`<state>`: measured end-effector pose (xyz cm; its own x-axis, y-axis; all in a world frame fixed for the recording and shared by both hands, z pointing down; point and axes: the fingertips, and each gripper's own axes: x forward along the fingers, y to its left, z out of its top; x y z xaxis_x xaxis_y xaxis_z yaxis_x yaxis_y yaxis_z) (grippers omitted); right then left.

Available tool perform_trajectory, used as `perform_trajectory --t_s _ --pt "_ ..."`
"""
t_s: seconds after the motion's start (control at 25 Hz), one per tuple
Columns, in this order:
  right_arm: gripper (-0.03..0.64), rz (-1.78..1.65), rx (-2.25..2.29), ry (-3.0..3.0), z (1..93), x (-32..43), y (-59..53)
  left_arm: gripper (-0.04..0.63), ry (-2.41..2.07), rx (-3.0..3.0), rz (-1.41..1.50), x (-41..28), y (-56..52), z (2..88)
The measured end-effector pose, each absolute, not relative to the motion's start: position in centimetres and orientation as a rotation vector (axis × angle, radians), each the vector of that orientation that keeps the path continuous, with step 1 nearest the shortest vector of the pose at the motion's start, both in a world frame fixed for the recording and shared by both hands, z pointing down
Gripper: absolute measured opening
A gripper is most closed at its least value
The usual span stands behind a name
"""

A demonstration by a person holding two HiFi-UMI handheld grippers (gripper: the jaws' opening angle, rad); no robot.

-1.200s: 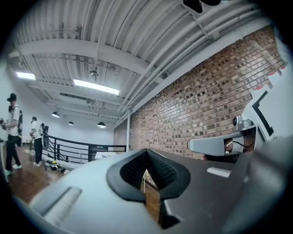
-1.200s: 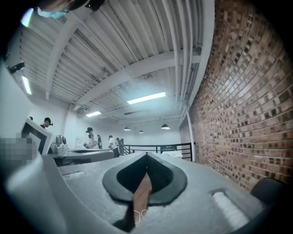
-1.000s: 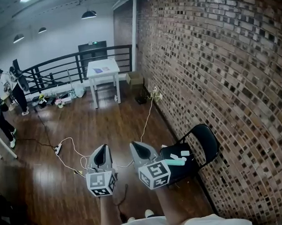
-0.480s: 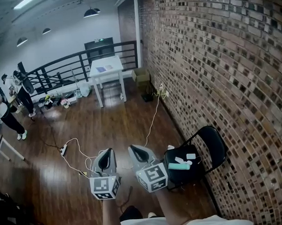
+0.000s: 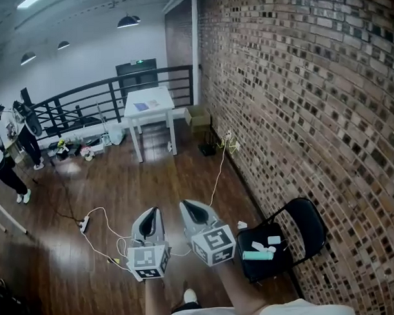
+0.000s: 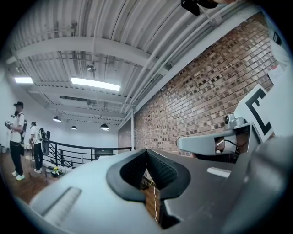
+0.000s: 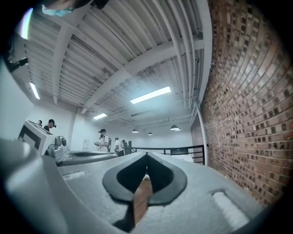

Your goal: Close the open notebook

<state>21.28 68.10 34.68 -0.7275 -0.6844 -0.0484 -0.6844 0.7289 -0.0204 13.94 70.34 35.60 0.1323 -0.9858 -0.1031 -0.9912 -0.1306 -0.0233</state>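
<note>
Jaws of left gripper (image 5: pixel 152 212) and right gripper (image 5: pixel 184 204) meet, empty; only head view shows the chair (image 5: pixel 313 224).

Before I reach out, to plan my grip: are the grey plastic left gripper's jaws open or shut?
Shut: in its own view the grey plastic left gripper has both tips touching, nothing held between them.

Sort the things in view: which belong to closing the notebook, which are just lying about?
Job: left claw, right claw, both shut, empty; white table, sheets on it, perhaps the notebook.
Lying about: black chair, teal item, power strip, cardboard box.
</note>
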Motion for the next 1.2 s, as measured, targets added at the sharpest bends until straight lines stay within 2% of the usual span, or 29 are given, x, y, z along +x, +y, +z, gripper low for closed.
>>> perform_trajectory --t_s 0.36,0.8,1.2 --pt "-0.009 0.057 -1.169 2.903 33.9 13.4 59.5 0.018 2.039 -2.301 0.145 5.6 61.2 34.3" --pt "-0.009 -0.001 -1.158 2.914 35.5 12.0 47.3 0.018 2.062 -2.323 0.064 4.8 49.9 35.9" --pt "-0.009 0.146 -1.073 2.891 30.6 13.7 33.4 0.018 2.101 -2.260 0.123 5.4 35.2 32.1"
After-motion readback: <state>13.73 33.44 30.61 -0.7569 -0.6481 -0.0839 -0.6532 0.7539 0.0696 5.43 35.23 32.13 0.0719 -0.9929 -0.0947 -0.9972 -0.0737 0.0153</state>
